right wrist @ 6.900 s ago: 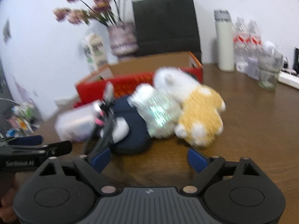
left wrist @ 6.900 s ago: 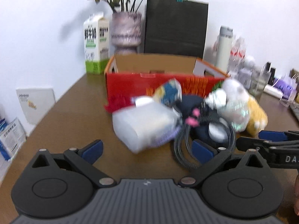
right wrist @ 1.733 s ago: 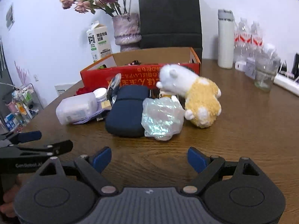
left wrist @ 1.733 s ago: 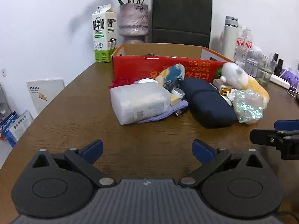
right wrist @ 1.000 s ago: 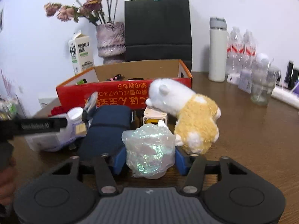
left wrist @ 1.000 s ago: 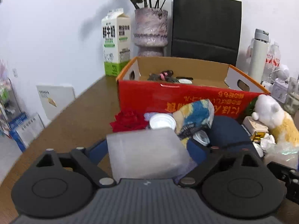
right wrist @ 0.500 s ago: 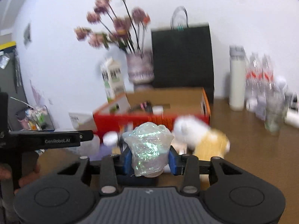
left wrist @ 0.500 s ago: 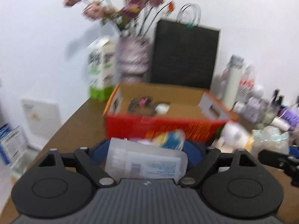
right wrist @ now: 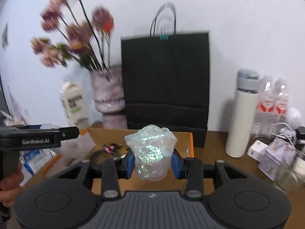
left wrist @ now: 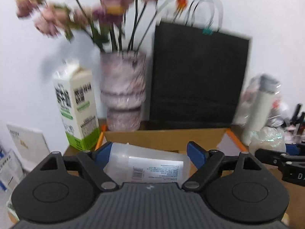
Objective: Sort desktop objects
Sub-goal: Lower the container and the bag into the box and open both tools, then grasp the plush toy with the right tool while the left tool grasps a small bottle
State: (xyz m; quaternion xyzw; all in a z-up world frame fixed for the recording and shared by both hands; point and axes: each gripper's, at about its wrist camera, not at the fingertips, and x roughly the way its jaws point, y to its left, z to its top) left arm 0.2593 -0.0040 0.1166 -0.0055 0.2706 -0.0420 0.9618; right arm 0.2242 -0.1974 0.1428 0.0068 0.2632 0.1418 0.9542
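Left gripper (left wrist: 149,153): jaws closed narrow on a translucent plastic box (left wrist: 148,165) with a printed white label, held lying on its side between the blue pads, above the near edge of the cardboard box (left wrist: 165,136). Right gripper (right wrist: 152,162): jaws clamped on a crumpled iridescent plastic bag (right wrist: 151,153), held upright, also over the cardboard box (orange rim at its right wall (right wrist: 191,145)).

Contents visible in the carton, right wrist view: a dark coiled cable with a pink clip (right wrist: 109,148); the rest is hidden behind the grippers.

Behind the carton, on the brown worktop (right wrist: 215,143):
- milk carton (left wrist: 76,110), white with green base, standing at the left
- marbled pink vase (left wrist: 123,93) with blurred pink and purple flowers (left wrist: 112,9)
- black paper bag (left wrist: 196,76), upright, handles pinched by a teal clip

To the right of the carton:
- white insulated bottle (right wrist: 241,114) with grey lid, standing
- shrink-wrapped pack of water bottles (right wrist: 272,103) just beside it
- white charger (right wrist: 256,149) and small packets, too blurred to name.

Person's left hand (right wrist: 10,187) grips the left gripper's handle at the frame edge.
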